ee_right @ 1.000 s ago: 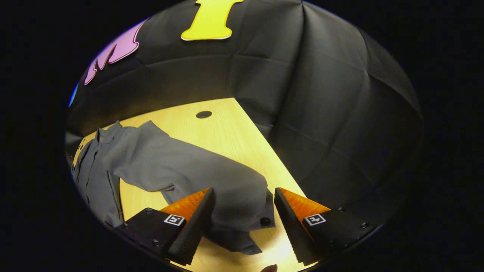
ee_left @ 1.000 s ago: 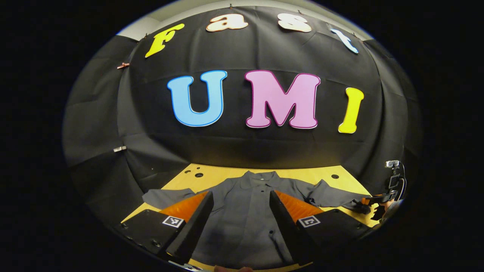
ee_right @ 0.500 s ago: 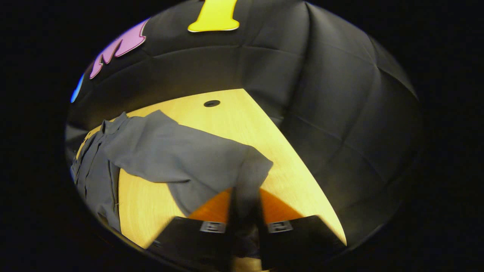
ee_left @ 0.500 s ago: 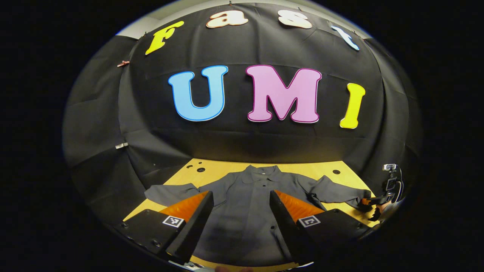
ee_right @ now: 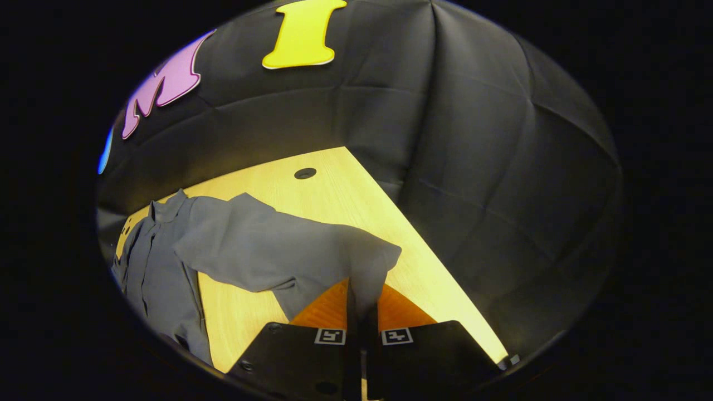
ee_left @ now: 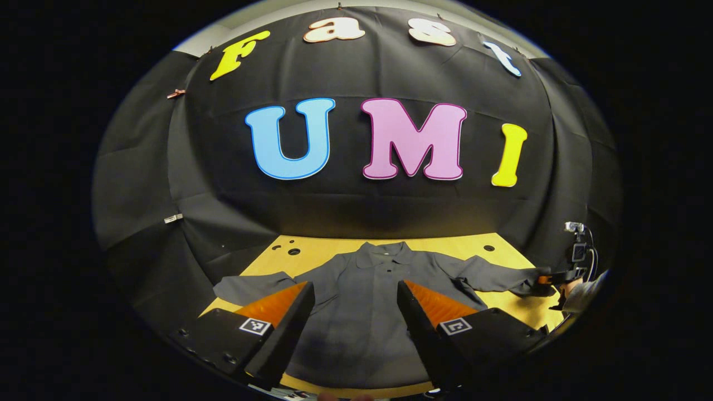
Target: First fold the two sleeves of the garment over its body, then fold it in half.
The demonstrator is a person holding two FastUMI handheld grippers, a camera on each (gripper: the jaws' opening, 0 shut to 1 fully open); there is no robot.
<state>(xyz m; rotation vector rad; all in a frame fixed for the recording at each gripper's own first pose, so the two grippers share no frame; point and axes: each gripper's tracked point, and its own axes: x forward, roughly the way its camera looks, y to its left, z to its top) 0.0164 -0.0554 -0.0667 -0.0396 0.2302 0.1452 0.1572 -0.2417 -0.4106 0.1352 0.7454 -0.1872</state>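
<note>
Left gripper view
Left gripper (ee_left: 355,312): fingers spread wide, hovering over the shirt's lower body, nothing between them.
Shirt (ee_left: 367,301): dark grey, flat on the tabletop (ee_left: 312,250), collar toward the far wall, both sleeves out to the sides; hem partly hidden behind the fingers.
Right gripper (ee_left: 548,277): far off at the right edge, at the end of the right sleeve (ee_left: 496,277); small and hard to make out.

Right gripper view
Right gripper (ee_right: 362,312): fingers closed tight, pinching the cuff of the right sleeve (ee_right: 289,250).
Cuff edge: hidden between the fingers.
Shirt (ee_right: 161,267): body cut off at the left edge.
Tabletop (ee_right: 334,195): wood, one round hole.
</note>
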